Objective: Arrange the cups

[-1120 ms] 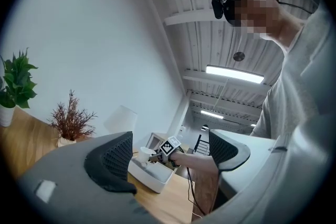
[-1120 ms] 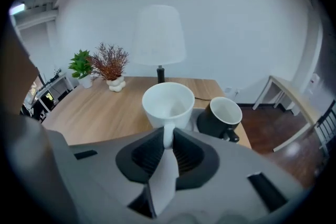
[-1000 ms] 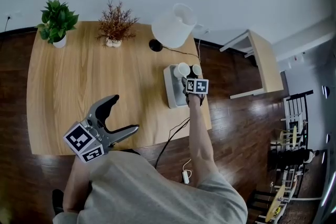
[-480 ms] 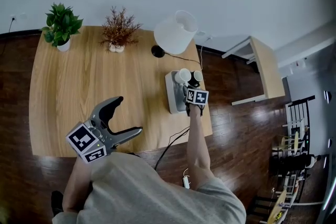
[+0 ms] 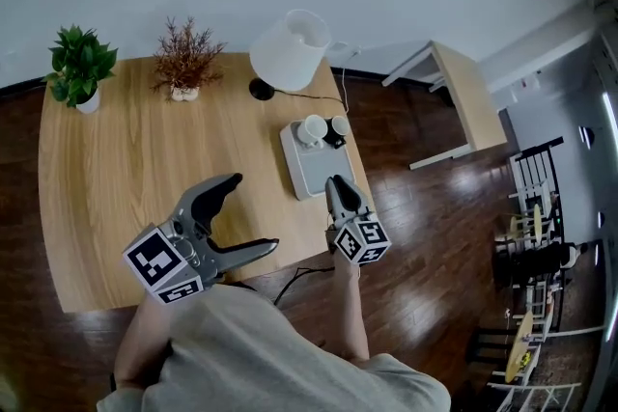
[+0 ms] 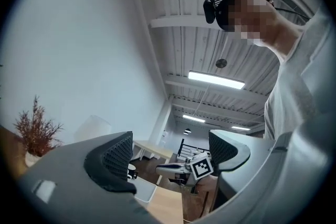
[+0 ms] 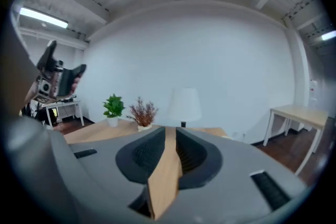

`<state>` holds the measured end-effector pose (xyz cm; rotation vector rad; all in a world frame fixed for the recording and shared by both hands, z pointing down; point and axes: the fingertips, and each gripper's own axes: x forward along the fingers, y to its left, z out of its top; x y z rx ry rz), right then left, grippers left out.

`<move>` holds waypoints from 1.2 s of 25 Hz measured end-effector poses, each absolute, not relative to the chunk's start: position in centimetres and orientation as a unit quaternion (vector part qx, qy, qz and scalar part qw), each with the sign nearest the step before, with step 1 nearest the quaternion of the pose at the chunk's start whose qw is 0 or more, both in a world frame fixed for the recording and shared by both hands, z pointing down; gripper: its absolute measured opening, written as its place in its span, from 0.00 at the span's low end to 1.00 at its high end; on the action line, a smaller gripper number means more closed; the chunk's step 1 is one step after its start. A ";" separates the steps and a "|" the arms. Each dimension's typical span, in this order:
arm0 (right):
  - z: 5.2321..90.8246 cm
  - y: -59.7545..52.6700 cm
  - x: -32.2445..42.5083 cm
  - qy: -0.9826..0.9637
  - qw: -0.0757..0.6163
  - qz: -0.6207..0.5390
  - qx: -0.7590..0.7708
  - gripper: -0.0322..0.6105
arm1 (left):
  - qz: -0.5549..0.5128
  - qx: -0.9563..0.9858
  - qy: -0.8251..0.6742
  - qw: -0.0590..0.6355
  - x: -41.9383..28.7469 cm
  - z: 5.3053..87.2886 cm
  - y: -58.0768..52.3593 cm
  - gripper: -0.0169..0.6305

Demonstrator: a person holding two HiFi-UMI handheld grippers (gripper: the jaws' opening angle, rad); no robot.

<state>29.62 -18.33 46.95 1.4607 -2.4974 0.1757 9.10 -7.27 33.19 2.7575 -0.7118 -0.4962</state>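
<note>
My right gripper (image 5: 340, 191) has its jaws together on nothing, over the table's (image 5: 116, 169) right edge, at the near end of the grey tray (image 5: 307, 174). My left gripper (image 5: 253, 215) gapes wide, empty, above the near edge. Only the head view shows the white cup (image 5: 312, 129) and the smaller cup (image 5: 340, 124) at the tray's far end; the right gripper view shows the lamp (image 7: 184, 104) and the green plant (image 7: 113, 106) instead

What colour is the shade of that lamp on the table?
White. The lampshade shows best in the head view.
</note>
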 end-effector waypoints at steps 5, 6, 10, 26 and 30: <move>38.5 -12.9 27.0 -0.865 0.079 -0.037 0.495 0.15 | -0.214 0.949 -0.206 0.109 10.4 29.5 -7.2 0.71; 37.1 -12.1 26.7 -0.863 0.074 -0.056 0.497 0.15 | -0.226 0.948 -0.200 0.104 10.5 28.6 -7.0 0.71; 33.1 -10.0 25.5 -0.860 0.059 -0.105 0.496 0.15 | -0.253 0.947 -0.179 0.089 10.7 26.6 -6.2 0.71; 32.5 -7.8 22.3 -0.873 0.076 -0.120 0.466 0.15 | -0.236 0.952 -0.172 0.088 10.9 27.4 -4.5 0.71; 32.4 -7.7 22.1 -0.872 0.077 -0.125 0.466 0.15 | -0.236 0.953 -0.172 0.085 10.8 27.6 -4.4 0.71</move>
